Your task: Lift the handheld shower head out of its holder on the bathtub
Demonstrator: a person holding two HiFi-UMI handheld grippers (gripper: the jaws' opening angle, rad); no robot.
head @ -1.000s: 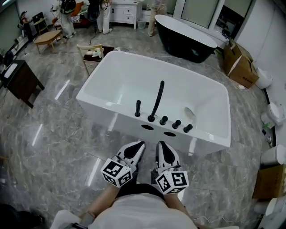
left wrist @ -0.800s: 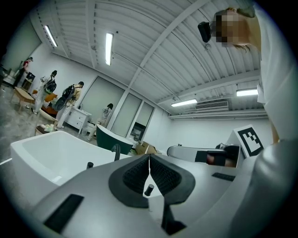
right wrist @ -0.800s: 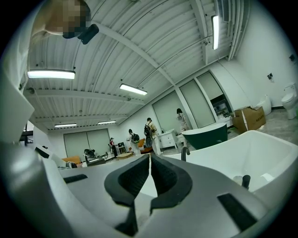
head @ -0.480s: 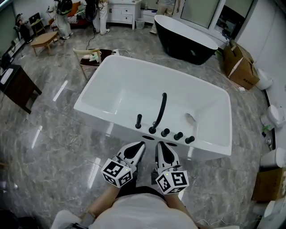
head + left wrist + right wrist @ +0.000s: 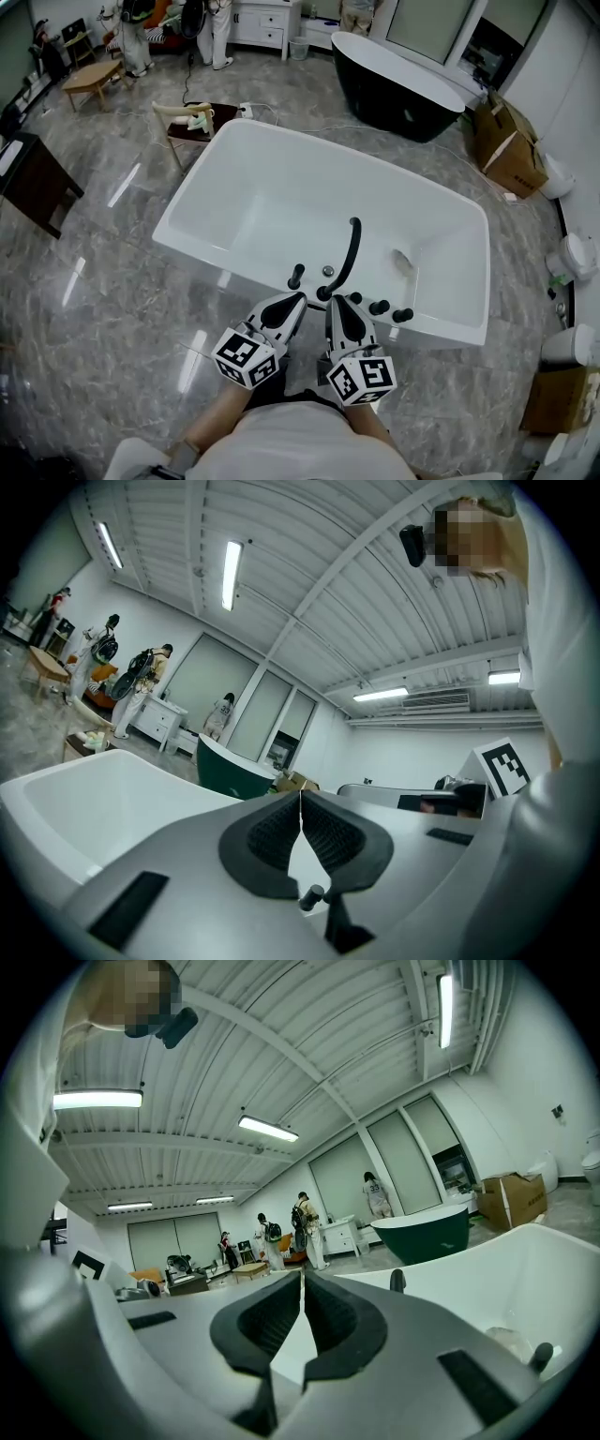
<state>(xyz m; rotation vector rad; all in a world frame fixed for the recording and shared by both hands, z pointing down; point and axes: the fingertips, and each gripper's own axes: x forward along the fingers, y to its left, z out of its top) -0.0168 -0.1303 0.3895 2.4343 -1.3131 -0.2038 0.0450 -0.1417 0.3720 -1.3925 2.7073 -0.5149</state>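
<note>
The handheld shower head (image 5: 296,276) is a short black stick standing upright in its holder on the near rim of the white bathtub (image 5: 225,167). To its right are the tall curved black spout (image 5: 350,251) and black knobs (image 5: 379,307). My left gripper (image 5: 298,299) is shut and empty, its tips just below and in front of the shower head without touching it. My right gripper (image 5: 335,303) is also shut and empty, just below the spout's base. In the left gripper view the pads (image 5: 323,832) meet, with a small black fitting (image 5: 311,894) below them.
A black bathtub (image 5: 398,80) stands beyond the white one. There are cardboard boxes (image 5: 512,141) at the right, a small wooden table (image 5: 192,117) behind the tub, dark furniture (image 5: 33,183) at the left and people (image 5: 208,23) at the back. The floor is grey marble.
The person has stepped forward: the bathtub rim and its black fittings have come closer, down to the fingertips of both grippers. Both grippers stay shut, side by side.
</note>
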